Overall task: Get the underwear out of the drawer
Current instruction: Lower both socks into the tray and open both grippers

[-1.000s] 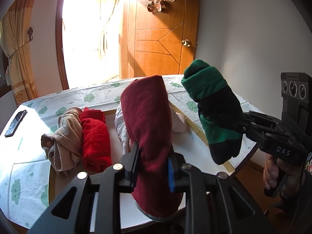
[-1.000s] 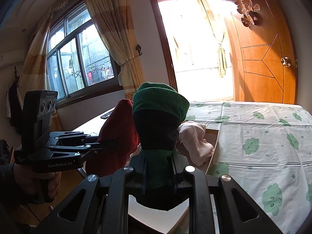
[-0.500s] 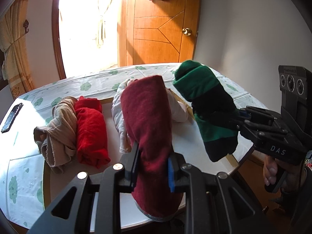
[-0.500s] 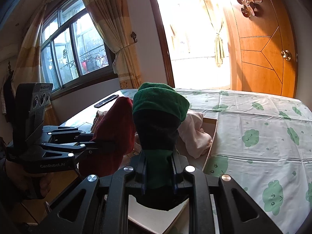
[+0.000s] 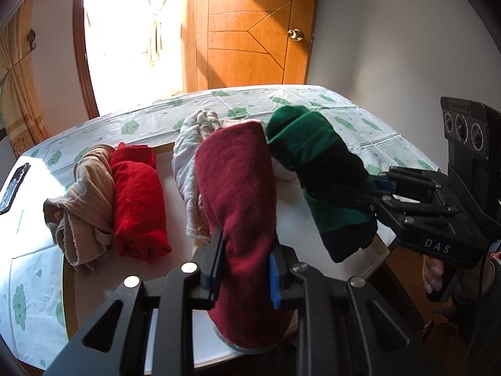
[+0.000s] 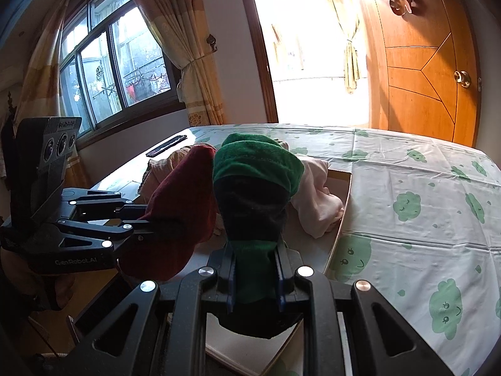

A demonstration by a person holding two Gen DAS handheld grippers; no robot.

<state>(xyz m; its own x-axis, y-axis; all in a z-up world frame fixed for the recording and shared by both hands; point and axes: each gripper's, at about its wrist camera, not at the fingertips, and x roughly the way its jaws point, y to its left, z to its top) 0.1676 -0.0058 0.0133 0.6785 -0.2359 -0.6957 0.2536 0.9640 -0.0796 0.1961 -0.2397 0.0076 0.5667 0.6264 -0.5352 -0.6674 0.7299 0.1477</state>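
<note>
My left gripper [image 5: 242, 269] is shut on a rolled dark red underwear [image 5: 238, 188] and holds it up above the open drawer [image 5: 297, 200]. My right gripper [image 6: 255, 274] is shut on a green and black rolled underwear [image 6: 253, 188], held just right of the dark red one [image 6: 184, 200]. The right gripper [image 5: 372, 192] also shows in the left wrist view with the green roll [image 5: 316, 156]. In the drawer lie a bright red roll [image 5: 137, 200], a beige piece [image 5: 84, 206], a white piece [image 5: 188, 163] and a pale pink piece [image 6: 319, 200].
The drawer is set in a table under a white cloth with green cloud prints [image 6: 422, 213]. A black phone [image 5: 14, 185] lies at the table's far left edge. A wooden door [image 5: 250, 28], a bright doorway and a curtained window [image 6: 119, 62] stand behind.
Both grippers have tipped down and moved forward over the drawer with their rolls held. The green roll has come closer to the dark red one.
</note>
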